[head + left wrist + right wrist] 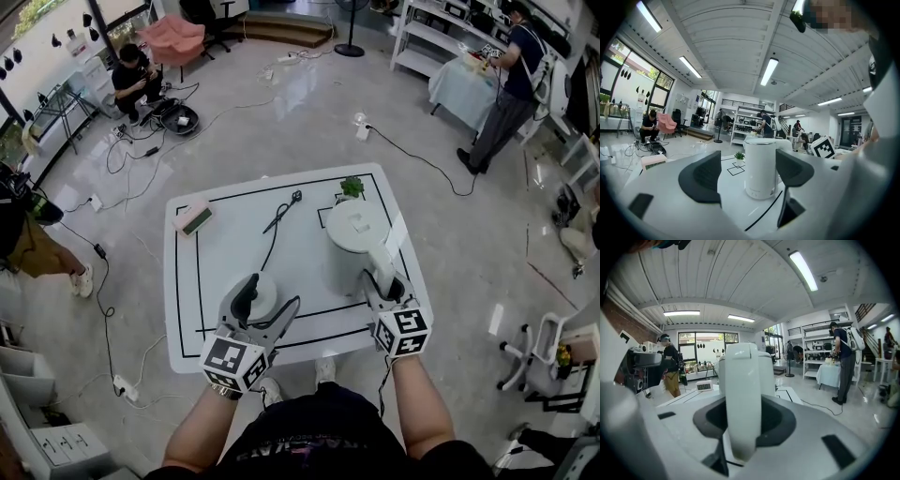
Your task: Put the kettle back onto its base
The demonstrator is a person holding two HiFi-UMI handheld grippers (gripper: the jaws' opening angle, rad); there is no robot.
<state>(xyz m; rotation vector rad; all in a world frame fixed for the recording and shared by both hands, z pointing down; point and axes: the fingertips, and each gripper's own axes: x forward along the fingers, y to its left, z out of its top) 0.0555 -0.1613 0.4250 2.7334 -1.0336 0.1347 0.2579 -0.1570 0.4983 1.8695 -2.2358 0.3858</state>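
Note:
A white kettle (354,239) stands upright on the right half of the white table (216,262). My right gripper (382,277) comes at it from the near side and is shut on the kettle's handle (743,413), which fills the gap between the dark pads. The round white base (263,291) lies at the near left, its black cord (275,230) running toward the far side. My left gripper (266,304) hovers open over the base and hides part of it. In the left gripper view the kettle (761,166) shows between the wide-apart jaws, well beyond them.
A small clock (194,218) lies at the table's far left, a little potted plant (352,187) at the far edge behind the kettle. Black lines mark the tabletop. Cables (412,155) cross the floor, and people stand or sit around the room.

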